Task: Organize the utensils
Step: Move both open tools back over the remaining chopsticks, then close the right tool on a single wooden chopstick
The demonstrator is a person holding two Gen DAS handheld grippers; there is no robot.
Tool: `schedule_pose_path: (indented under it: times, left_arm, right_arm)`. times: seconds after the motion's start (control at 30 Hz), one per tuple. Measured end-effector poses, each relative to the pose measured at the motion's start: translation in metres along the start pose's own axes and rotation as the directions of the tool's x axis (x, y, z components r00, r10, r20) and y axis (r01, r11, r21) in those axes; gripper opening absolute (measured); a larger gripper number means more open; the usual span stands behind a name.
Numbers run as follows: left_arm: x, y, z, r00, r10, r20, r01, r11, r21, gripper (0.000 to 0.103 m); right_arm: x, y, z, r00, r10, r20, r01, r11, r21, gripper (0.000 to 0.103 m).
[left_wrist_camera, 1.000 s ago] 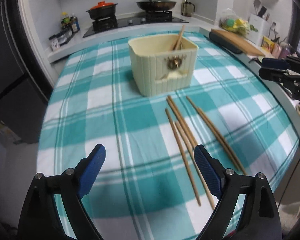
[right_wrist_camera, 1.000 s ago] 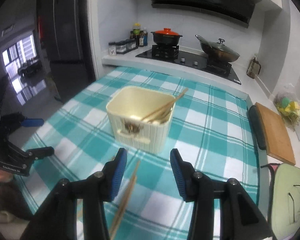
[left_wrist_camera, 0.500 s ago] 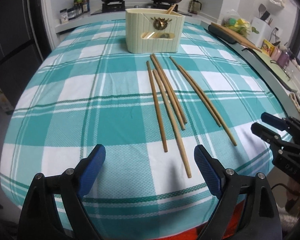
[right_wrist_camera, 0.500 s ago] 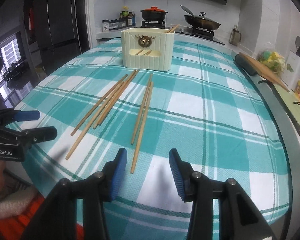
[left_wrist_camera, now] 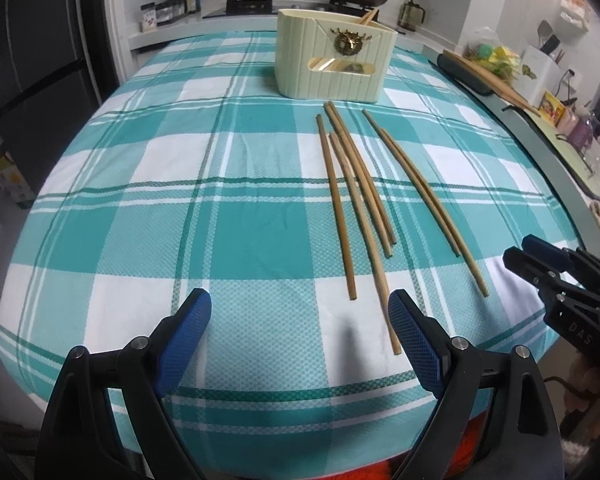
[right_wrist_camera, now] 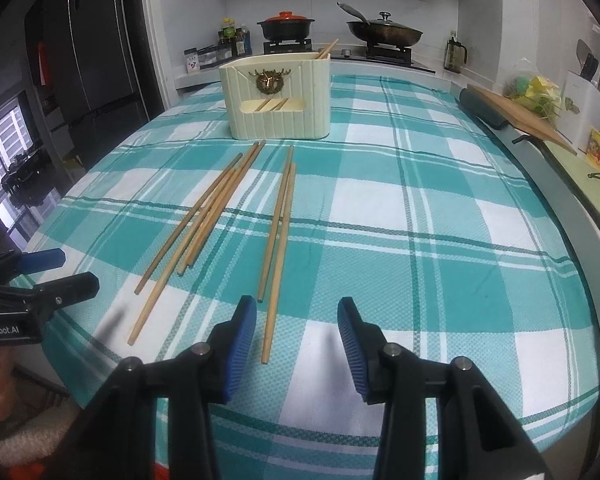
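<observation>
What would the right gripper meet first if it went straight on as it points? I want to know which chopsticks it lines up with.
Probably the pair of chopsticks, whose near ends lie just ahead of the open right gripper, toward its left finger; depth is uncertain.

Both cameras sit low over the near edge of the checked tablecloth [left_wrist_camera: 148, 184], each looking forward and downward along its own blue fingers toward the stove wall. The left wrist view stands left of the chopsticks [left_wrist_camera: 356, 200], the right wrist view right of them (each catches the other gripper at its side edge). Both share the cream holder [right_wrist_camera: 278, 96] and the chopsticks.
</observation>
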State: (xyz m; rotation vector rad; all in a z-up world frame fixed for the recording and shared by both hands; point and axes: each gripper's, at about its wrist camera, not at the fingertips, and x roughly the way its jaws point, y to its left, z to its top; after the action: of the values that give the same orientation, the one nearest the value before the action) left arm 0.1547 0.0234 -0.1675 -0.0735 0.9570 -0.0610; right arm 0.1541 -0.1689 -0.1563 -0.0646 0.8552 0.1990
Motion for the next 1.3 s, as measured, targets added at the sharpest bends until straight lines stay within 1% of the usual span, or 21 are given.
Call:
schedule_pose_path:
  times: [0.1, 0.27, 0.37, 0.47, 0.53, 0.63, 0.73, 0.8, 0.9, 1.0, 1.1, 1.13, 1.17, 1.23, 1.3]
  left_arm:
    - [0.006, 0.001, 0.0, 1.0, 0.017, -0.008, -0.017, 1.0, -0.001, 0.091]
    - [0.012, 0.001, -0.004, 0.999, 0.019, -0.027, -0.019, 1.0, 0.004, 0.091]
    - [0.014, 0.001, -0.006, 0.999, 0.022, -0.034, -0.022, 1.0, 0.006, 0.091]
    - [0.014, 0.002, -0.006, 0.999, 0.025, -0.035, -0.025, 1.0, 0.004, 0.091]
    - [0.014, 0.003, -0.005, 0.999, 0.025, -0.034, -0.025, 1.0, 0.002, 0.091]
    - [0.016, 0.004, -0.005, 0.999, 0.024, -0.037, -0.024, 1.0, -0.001, 0.091]
    - [0.018, 0.005, -0.003, 0.999, 0.021, -0.042, -0.021, 1.0, -0.003, 0.091]
    - [0.021, 0.005, 0.0, 0.999, 0.014, -0.041, -0.014, 1.0, 0.0, 0.091]
    - [0.027, 0.003, 0.009, 0.999, 0.012, -0.031, -0.011, 1.0, 0.011, 0.091]
    - [0.036, 0.0, 0.018, 1.0, 0.018, -0.023, -0.018, 1.0, 0.024, 0.09]
    - [0.045, -0.008, 0.023, 0.999, 0.018, -0.027, -0.017, 0.999, 0.051, 0.089]
    - [0.048, -0.011, 0.023, 0.999, 0.028, -0.032, -0.026, 0.997, 0.067, 0.086]
    - [0.052, -0.014, 0.023, 0.998, 0.039, -0.04, -0.036, 0.996, 0.084, 0.079]
    - [0.061, -0.02, 0.021, 0.996, 0.06, -0.063, -0.053, 0.992, 0.11, 0.071]
    - [0.059, -0.024, 0.02, 0.997, 0.073, -0.029, -0.069, 0.99, 0.121, 0.052]
  right_arm:
    - [0.003, 0.0, -0.001, 1.0, -0.007, -0.012, 0.007, 1.0, 0.0, 0.043]
    - [0.007, 0.0, -0.003, 1.0, -0.007, -0.029, 0.007, 1.0, 0.0, 0.043]
    - [0.013, -0.002, -0.002, 0.998, 0.021, -0.054, -0.021, 1.0, 0.008, 0.03]
    - [0.021, 0.0, 0.0, 0.996, 0.053, -0.075, -0.052, 0.999, 0.009, 0.025]
    - [0.026, 0.002, 0.002, 0.994, 0.065, -0.086, -0.065, 0.998, 0.002, 0.024]
    - [0.038, 0.006, 0.004, 0.991, 0.065, -0.114, -0.068, 0.998, -0.019, 0.021]
    - [0.05, 0.008, 0.003, 0.989, 0.058, -0.139, -0.064, 0.997, -0.039, 0.015]
    - [0.051, 0.007, 0.002, 0.991, 0.049, -0.122, -0.053, 0.998, -0.032, 0.007]
    - [0.051, -0.002, 0.003, 0.993, 0.038, -0.112, -0.036, 0.999, 0.026, 0.006]
    - [0.049, -0.01, 0.001, 0.994, -0.024, -0.11, 0.029, 0.998, 0.052, 0.006]
    - [0.045, -0.018, -0.002, 0.992, -0.055, -0.115, 0.065, 0.995, 0.079, 0.006]
    - [0.044, -0.02, -0.002, 0.991, -0.067, -0.117, 0.077, 0.994, 0.079, 0.006]
    - [0.043, -0.023, -0.004, 0.99, -0.079, -0.119, 0.089, 0.993, 0.08, 0.006]
    - [0.04, -0.026, -0.007, 0.989, -0.088, -0.12, 0.098, 0.992, 0.085, 0.006]
    - [0.038, -0.028, -0.009, 0.988, -0.095, -0.119, 0.106, 0.991, 0.087, 0.006]
